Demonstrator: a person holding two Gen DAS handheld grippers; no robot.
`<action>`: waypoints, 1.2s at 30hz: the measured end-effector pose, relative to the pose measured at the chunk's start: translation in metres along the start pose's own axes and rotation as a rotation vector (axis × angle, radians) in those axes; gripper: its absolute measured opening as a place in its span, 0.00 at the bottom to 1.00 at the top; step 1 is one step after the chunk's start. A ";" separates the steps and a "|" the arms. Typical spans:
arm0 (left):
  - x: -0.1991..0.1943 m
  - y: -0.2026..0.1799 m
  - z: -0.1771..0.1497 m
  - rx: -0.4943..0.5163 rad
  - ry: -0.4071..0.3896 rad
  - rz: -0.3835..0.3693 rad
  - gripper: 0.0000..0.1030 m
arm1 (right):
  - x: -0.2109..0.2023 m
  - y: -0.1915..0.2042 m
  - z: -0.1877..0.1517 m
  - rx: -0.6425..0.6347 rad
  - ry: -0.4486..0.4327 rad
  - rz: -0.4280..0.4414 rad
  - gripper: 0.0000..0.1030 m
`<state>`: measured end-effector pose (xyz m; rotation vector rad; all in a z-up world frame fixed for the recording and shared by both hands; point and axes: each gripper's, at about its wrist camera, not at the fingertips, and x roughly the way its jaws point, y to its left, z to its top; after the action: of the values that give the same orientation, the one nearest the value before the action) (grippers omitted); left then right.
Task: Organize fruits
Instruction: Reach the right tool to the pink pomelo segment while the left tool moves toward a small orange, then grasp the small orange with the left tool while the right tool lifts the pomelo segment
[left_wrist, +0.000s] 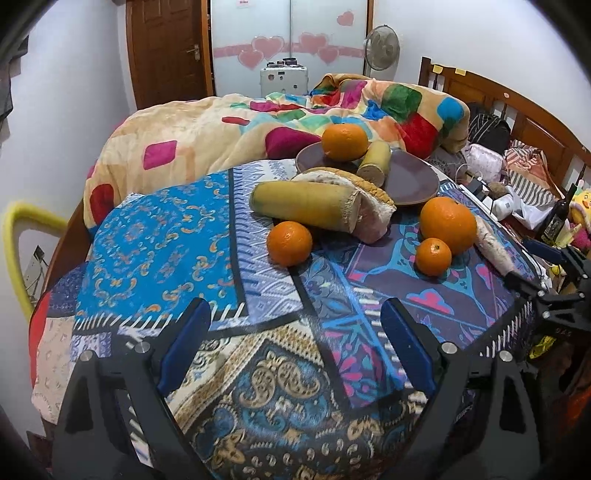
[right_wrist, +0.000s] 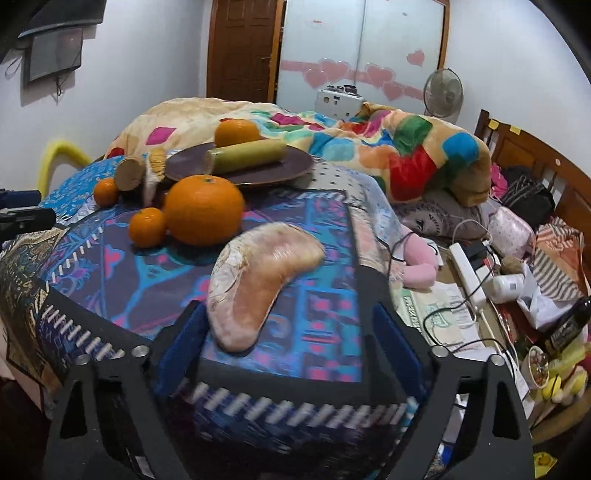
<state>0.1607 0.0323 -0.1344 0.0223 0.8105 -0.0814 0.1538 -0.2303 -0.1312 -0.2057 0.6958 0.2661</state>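
Grippers both stand wide, nothing between the fingers. Left gripper (left_wrist: 295, 343) hovers over bare patterned cloth (left_wrist: 258, 369) at the near edge. Right gripper (right_wrist: 288, 343) sits low at the cloth edge; curved pinkish wedge (right_wrist: 258, 284) lies just ahead, its near end close beside the left blue pad (right_wrist: 181, 343), not gripped.

Beyond the wedge: large orange (right_wrist: 204, 210) with small orange (right_wrist: 147, 227) touching its side. Third orange (left_wrist: 289, 243) lies apart, on the cloth, just in front of a yellow-green cut stalk (left_wrist: 306, 206) that leans against a second wedge (left_wrist: 369, 206).

Farthest: brown plate (left_wrist: 413, 181) carries a fourth orange (left_wrist: 345, 142) and a shorter stalk piece (left_wrist: 375, 162). Colourful blanket (left_wrist: 258, 122) lies behind the plate.
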 end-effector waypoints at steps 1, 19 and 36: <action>0.004 0.000 0.002 0.001 0.005 -0.003 0.91 | 0.001 -0.002 0.001 0.004 0.003 0.005 0.75; 0.052 0.017 0.031 -0.014 0.056 -0.033 0.59 | 0.051 0.006 0.031 0.025 0.026 0.100 0.60; 0.065 0.023 0.039 -0.033 0.087 -0.082 0.36 | 0.039 -0.004 0.037 0.020 -0.034 0.100 0.28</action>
<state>0.2355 0.0490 -0.1554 -0.0385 0.8998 -0.1451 0.2064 -0.2171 -0.1288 -0.1470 0.6761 0.3569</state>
